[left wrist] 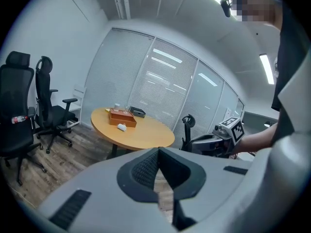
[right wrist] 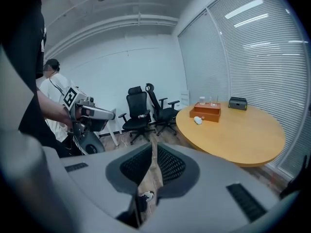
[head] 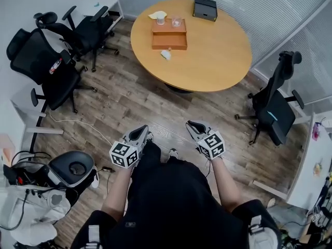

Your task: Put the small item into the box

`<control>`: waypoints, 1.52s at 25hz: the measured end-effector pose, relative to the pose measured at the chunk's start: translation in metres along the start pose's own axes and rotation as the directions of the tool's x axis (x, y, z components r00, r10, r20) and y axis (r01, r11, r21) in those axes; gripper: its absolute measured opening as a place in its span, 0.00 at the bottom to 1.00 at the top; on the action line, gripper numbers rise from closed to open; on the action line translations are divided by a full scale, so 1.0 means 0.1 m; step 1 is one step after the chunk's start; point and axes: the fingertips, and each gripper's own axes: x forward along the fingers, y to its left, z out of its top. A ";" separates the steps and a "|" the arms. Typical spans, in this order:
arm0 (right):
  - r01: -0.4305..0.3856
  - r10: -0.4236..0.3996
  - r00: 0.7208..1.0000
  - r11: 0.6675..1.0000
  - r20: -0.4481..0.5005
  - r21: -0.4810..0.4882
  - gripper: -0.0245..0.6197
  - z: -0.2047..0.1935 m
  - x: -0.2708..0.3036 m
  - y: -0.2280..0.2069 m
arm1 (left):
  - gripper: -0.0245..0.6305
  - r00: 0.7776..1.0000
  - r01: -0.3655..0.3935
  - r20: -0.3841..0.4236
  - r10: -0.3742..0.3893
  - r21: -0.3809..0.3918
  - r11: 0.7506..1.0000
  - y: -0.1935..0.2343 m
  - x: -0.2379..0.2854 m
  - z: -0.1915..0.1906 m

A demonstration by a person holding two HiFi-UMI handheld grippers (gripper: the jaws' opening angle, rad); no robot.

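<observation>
The small white item [head: 166, 54] lies on the round wooden table [head: 218, 56], just in front of the open orange-brown box [head: 169, 34]. Both grippers hang over the wooden floor, well short of the table and close to the person's body. The left gripper [head: 140, 133] is shut, pads together, with nothing between them [left wrist: 158, 152]. The right gripper [head: 194, 126] also looks shut and empty [right wrist: 153, 147]. In the left gripper view the box [left wrist: 121, 118] and item [left wrist: 122, 127] are far ahead. The right gripper view shows the same box [right wrist: 206, 112] and item [right wrist: 198, 121].
Two glasses [head: 169, 20] and a black case [head: 205, 8] stand behind the box. Black office chairs [head: 52, 61] crowd the table's left side, and another chair [head: 275, 105] stands at its right. A round grey-and-black device [head: 75, 167] and cables lie at the left. Another person [right wrist: 52, 89] stands behind.
</observation>
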 end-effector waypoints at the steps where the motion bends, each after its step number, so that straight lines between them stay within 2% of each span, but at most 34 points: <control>1: 0.004 -0.004 1.000 1.000 0.000 0.002 0.08 0.02 0.03 -0.02 | 0.05 1.000 0.003 0.001 -0.003 -0.001 1.000 0.04 0.03 0.04; 9: 0.047 -0.048 0.999 0.999 0.025 0.025 0.08 0.27 0.36 -0.14 | 0.05 0.999 0.036 0.003 -0.036 0.009 0.999 0.37 0.21 0.31; 17: 0.123 -0.126 0.991 0.991 0.047 0.055 0.08 0.45 0.60 -0.22 | 0.05 0.996 0.093 -0.019 -0.093 0.024 0.995 0.67 0.35 0.50; 38: 0.270 -0.277 0.960 0.956 0.043 0.116 0.08 0.71 1.11 -0.37 | 0.05 0.973 0.227 -0.055 -0.224 0.062 0.972 1.35 0.63 0.87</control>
